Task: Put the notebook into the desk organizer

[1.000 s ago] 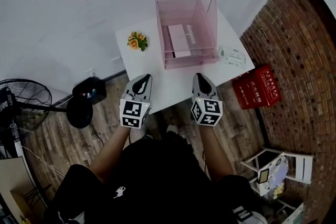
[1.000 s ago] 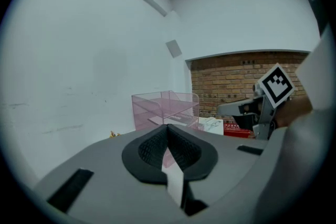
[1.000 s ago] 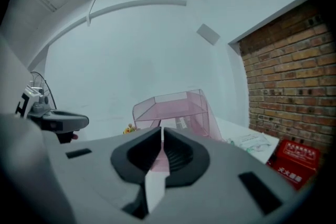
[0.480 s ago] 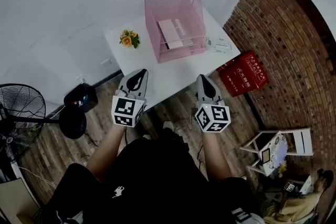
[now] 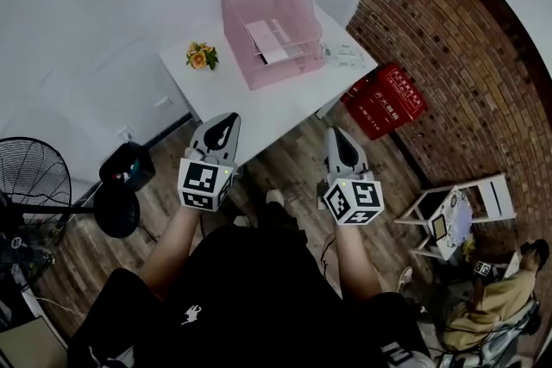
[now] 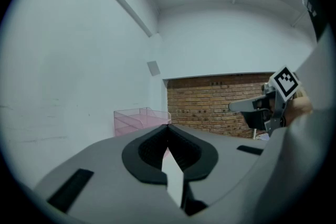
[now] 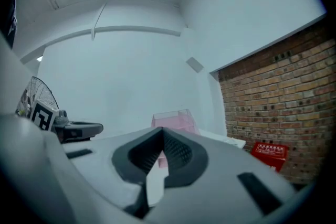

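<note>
The pink see-through desk organizer (image 5: 297, 9) stands on the white table (image 5: 259, 103), and the notebook (image 5: 272, 40) lies flat inside it. My left gripper (image 5: 226, 120) hangs by the table's near edge, shut and empty. Over the wooden floor, off the table's near right side, my right gripper (image 5: 338, 134) is also shut with nothing in it. Both are well short of the organizer. In the left gripper view the organizer (image 6: 137, 118) shows beyond the shut left gripper (image 6: 168, 126). The right gripper view has the organizer (image 7: 173, 119) past the shut right gripper (image 7: 161, 129).
A small bunch of flowers (image 5: 200, 56) and a white packet (image 5: 343, 56) flank the organizer. A red box (image 5: 385, 102) sits on the floor by the brick wall. A fan (image 5: 34, 177) and a black object (image 5: 129, 165) stand at the left, a white folding chair (image 5: 448, 220) at the right.
Both grippers have drawn back from the table toward the person. The table and organizer have slid up and left in the head view and look smaller.
</note>
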